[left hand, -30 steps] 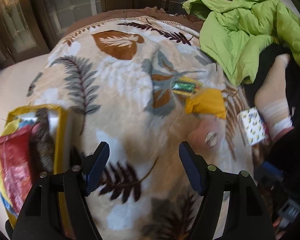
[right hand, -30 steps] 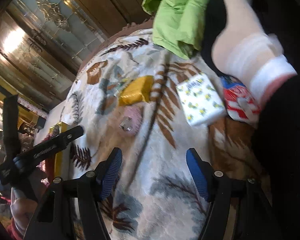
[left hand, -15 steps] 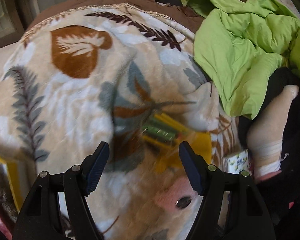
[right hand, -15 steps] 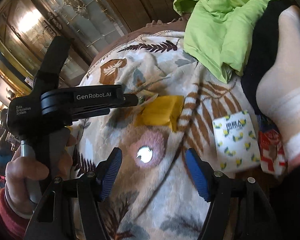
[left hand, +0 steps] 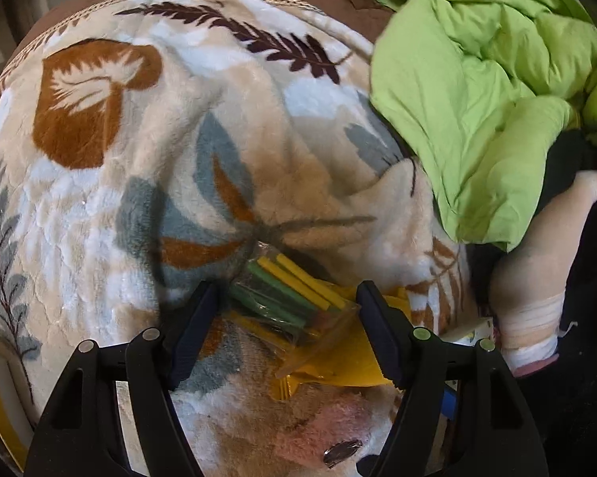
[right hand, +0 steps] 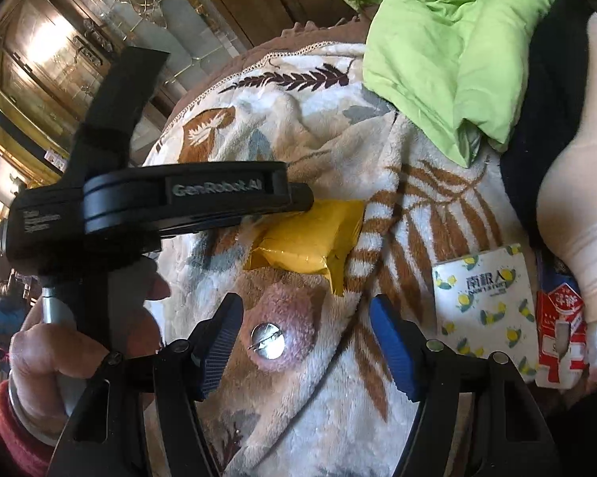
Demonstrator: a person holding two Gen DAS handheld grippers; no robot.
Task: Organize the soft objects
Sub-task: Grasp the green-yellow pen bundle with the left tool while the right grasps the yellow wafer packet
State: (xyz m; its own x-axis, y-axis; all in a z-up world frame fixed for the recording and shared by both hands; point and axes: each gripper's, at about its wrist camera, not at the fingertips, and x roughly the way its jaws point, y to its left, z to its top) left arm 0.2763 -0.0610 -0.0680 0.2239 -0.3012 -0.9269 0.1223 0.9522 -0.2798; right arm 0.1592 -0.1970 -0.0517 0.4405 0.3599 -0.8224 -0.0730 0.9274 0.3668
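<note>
Soft things: one clear packet of green and yellow sticks (left hand: 294, 298), one yellow pouch (right hand: 310, 238), one pink round pad (right hand: 282, 326) with a metal pin, all on the leaf-print blanket (left hand: 139, 167).
Tissue packs: two (right hand: 485, 302), right of the pad.
Left claw (left hand: 290, 330): wide, straddling the packet; contact unclear.
Right claw (right hand: 306, 349): wide, empty, above the pad.
</note>
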